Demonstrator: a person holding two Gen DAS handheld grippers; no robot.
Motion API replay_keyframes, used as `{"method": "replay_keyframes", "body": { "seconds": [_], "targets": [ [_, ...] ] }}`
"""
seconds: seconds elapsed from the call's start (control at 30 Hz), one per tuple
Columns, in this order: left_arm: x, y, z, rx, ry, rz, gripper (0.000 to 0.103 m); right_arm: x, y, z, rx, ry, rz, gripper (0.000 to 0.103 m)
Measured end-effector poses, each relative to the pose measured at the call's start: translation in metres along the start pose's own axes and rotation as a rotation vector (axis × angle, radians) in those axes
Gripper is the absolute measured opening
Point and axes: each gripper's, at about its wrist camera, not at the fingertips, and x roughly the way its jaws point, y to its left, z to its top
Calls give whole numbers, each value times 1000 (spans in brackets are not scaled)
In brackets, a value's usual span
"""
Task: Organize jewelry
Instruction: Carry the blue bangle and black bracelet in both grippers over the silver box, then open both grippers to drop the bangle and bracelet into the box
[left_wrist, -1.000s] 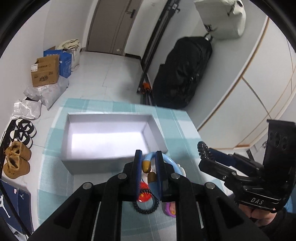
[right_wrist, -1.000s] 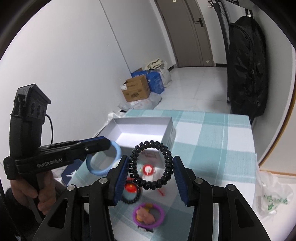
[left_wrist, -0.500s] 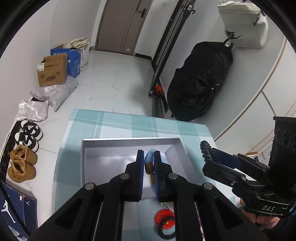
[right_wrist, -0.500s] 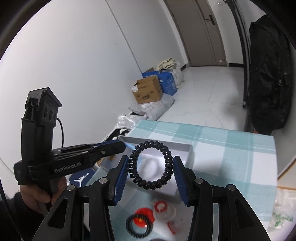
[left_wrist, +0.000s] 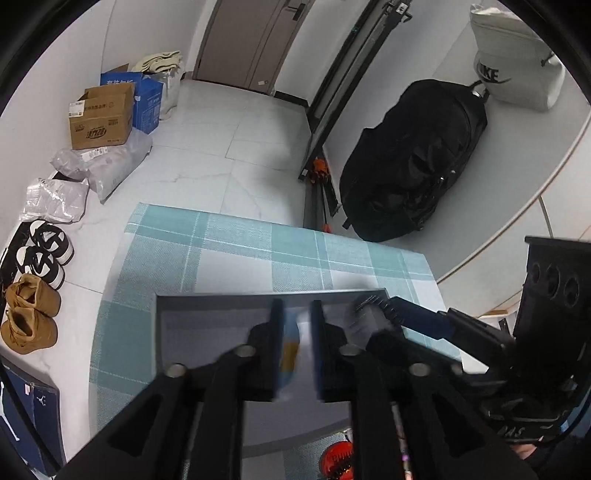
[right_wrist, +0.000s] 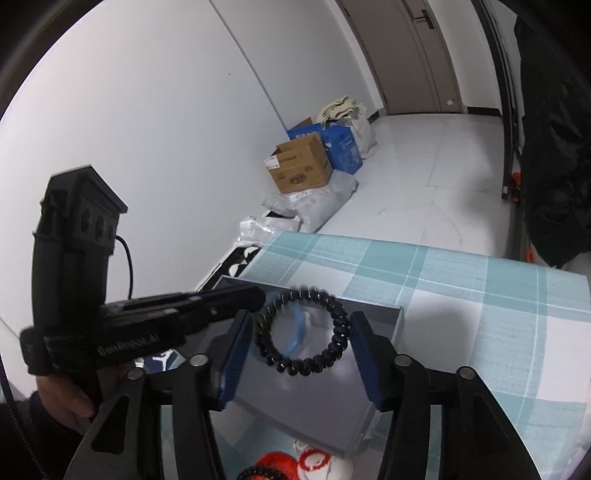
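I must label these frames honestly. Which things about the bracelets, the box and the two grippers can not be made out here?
- Left wrist view: the blue bracelet between the left gripper fingers is motion-blurred; gripped or released, unclear.
- Right wrist view: the black bead bracelet spans the right gripper; contact with both pads is unclear.
- Grey box: its near floor is hidden by gripper bodies in both views.
- Red items: cut off by the bottom edge.

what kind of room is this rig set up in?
Most likely a home entryway or hallway, not a lab: a door at the end of a tiled floor, shoes lined along the wall, a cardboard box and a black backpack hung nearby. Work happens on a table with a checked cloth.
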Motion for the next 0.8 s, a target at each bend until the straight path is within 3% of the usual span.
{"method": "replay_keyframes", "body": {
  "seconds": [0.03, 0.07, 0.1, 0.33, 0.5, 0.63, 0.8],
  "targets": [
    [0, 2, 1, -21, -1, -11, 29, 0, 0, 0, 0, -2, 7, 71],
    [-2, 5, 2, -45, -6, -22, 45, -1, -1, -1, 1, -6, 12, 75],
    [-4, 9, 2, -75, -15, -44, 55, -4, -1, -1, 2, -15, 13, 79],
    [-16, 5, 0, -66, -51, -44, 57, -36, -3, -9, 10, -99, -18, 84],
    [-20, -11, -12, 18, -76, 56, 60, -53, 2, -14, 8, -122, -51, 86],
    [-33, -26, -25, 94, -132, 115, 61, -69, 13, -20, -24, -151, -84, 95],
    [-44, -32, -39, 83, -161, 155, 63, -88, 22, -32, -33, -195, -122, 100]
  ]
}}
